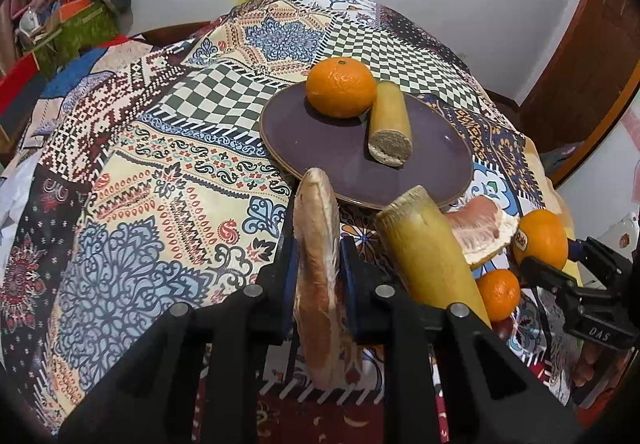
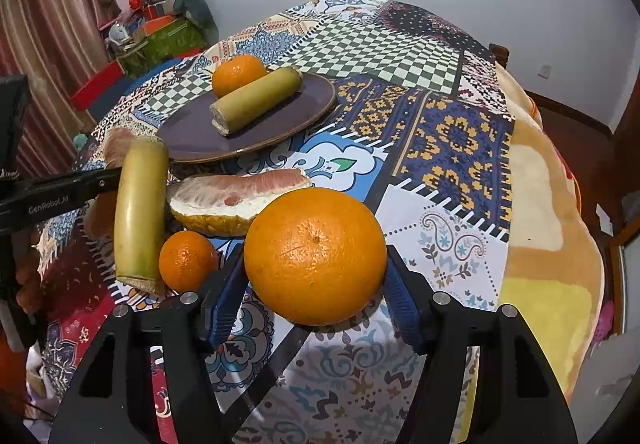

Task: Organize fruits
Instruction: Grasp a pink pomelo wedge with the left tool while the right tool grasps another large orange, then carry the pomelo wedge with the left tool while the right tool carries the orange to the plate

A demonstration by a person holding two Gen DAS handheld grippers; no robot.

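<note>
A patchwork-patterned cloth (image 1: 168,172) covered the table, with a white wall behind and a cluttered corner off to one side. On it sat a dark purple plate (image 1: 320,148), already carrying a mandarin (image 1: 341,86) and a short sugarcane piece (image 1: 390,124) touching each other, so the sorting looked partly done. The left gripper (image 1: 318,264) was clamped on a pomelo wedge (image 1: 316,244), held just short of the plate's near rim. The right gripper (image 2: 316,284) had its jaws closed against the sides of a large orange (image 2: 315,255), raised a little above the cloth. Still off the plate were a second sugarcane piece (image 2: 140,210), a small mandarin (image 2: 187,261) just beside it, and another pomelo wedge (image 2: 236,200) lying between them and the plate. By my judgement, two items were placed, two were in hand, and three remained on the cloth to be gathered.
</note>
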